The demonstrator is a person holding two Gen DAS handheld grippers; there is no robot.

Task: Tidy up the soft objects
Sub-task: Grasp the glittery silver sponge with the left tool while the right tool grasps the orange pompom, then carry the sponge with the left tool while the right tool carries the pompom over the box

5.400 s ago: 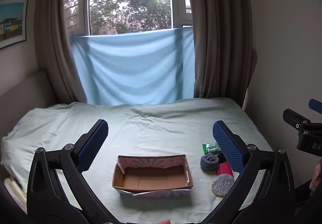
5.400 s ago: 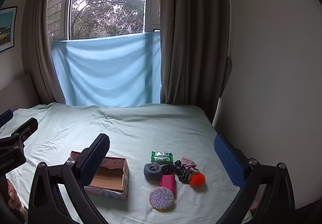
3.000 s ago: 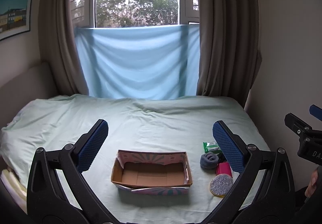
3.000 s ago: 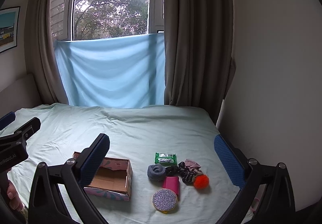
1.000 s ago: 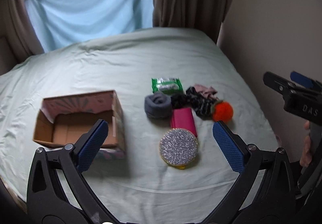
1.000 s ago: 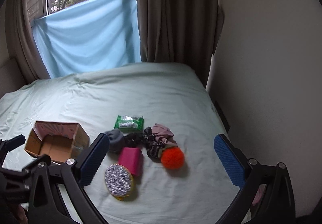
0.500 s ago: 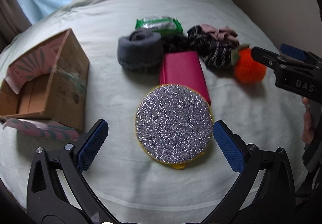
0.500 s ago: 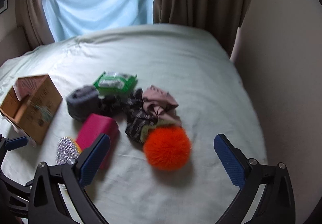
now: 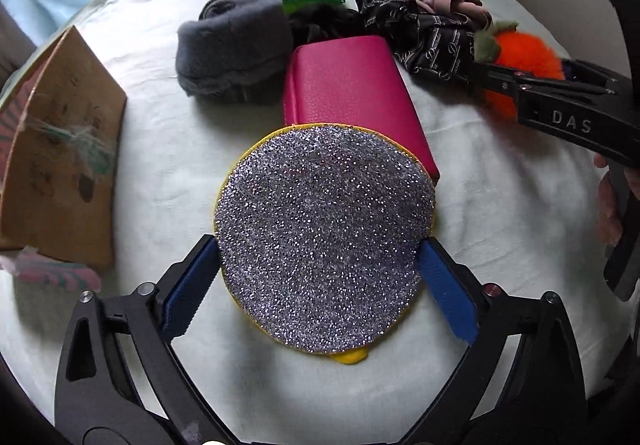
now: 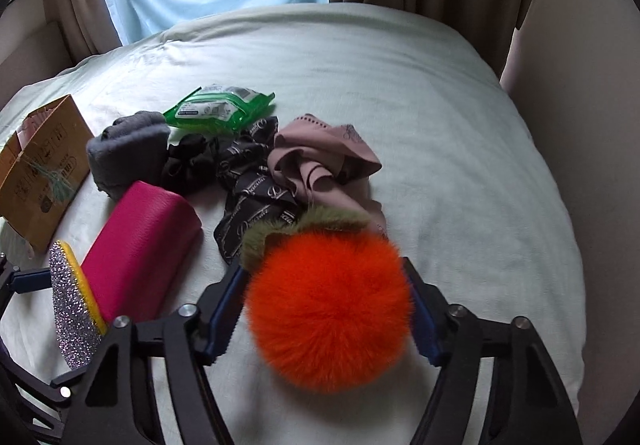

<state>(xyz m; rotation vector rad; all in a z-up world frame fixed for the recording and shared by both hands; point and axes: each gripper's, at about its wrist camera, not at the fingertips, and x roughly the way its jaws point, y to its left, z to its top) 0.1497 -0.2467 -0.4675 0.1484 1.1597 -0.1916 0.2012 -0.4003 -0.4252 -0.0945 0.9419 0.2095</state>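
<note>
My left gripper [image 9: 318, 277] points steeply down at the bed [image 9: 500, 213], its jaws closing around the glitter sponge [image 9: 324, 241]. The blue pads [image 9: 190, 285] sit at the sponge's two side edges; I cannot tell whether they press it yet. The sponge is a round silver disc with a yellow rim, lying flat near the foot of the sheet.

My right gripper [image 10: 326, 319] is closing on the orange pompom [image 10: 328, 309]. The fluffy ball fills the gap between the jaws, and its fur brushes both pads; how firmly they bite I cannot tell. A green tuft tops the pompom on its far side.

Just beyond the sponge lies the pink case [image 9: 352, 93], its near end tucked under the sponge's rim. Behind the pompom, touching it, is a black patterned scrunchie [image 10: 256, 197], with a mauve cloth [image 10: 320, 169] bunched beside it. A plain black scrunchie [image 10: 188, 161] sits between these and the grey sock roll [image 10: 128, 153], which rests just past the case. Farthest of the pile is the green wipes pack [image 10: 218, 105].

The cardboard box [image 9: 60, 149] stands off to the left, apart from the pile.
</note>
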